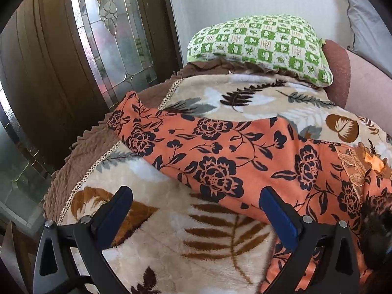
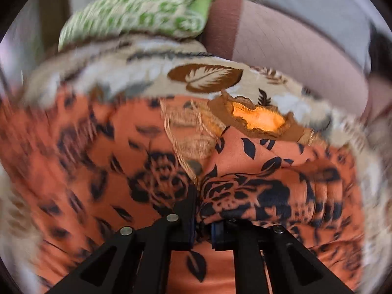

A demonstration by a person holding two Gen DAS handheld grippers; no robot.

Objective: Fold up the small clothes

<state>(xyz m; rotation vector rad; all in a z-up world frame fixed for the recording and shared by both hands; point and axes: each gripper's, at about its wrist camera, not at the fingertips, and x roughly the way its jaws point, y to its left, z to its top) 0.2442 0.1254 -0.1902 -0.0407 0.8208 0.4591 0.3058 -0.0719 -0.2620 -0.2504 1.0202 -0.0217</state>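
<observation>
Right wrist view: the right gripper [image 2: 203, 210] is seen clamped on a bunched fold of the orange garment [image 2: 98, 152] spread over the blanket [image 2: 208, 76] — its long axis runs leftward toward the left gripper [image 1: 196, 208], held wide apart, empty, at the near edge.

A green checked pillow [image 1: 259, 46] lies on a leaf-print blanket [image 1: 171, 232] beside a leaded-glass door [image 1: 110, 36].

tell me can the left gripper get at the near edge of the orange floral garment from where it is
Probably yes: the left gripper is open over the leaf-print blanket, and the orange floral garment has its near edge just ahead of the fingers, with nothing in between.
</observation>
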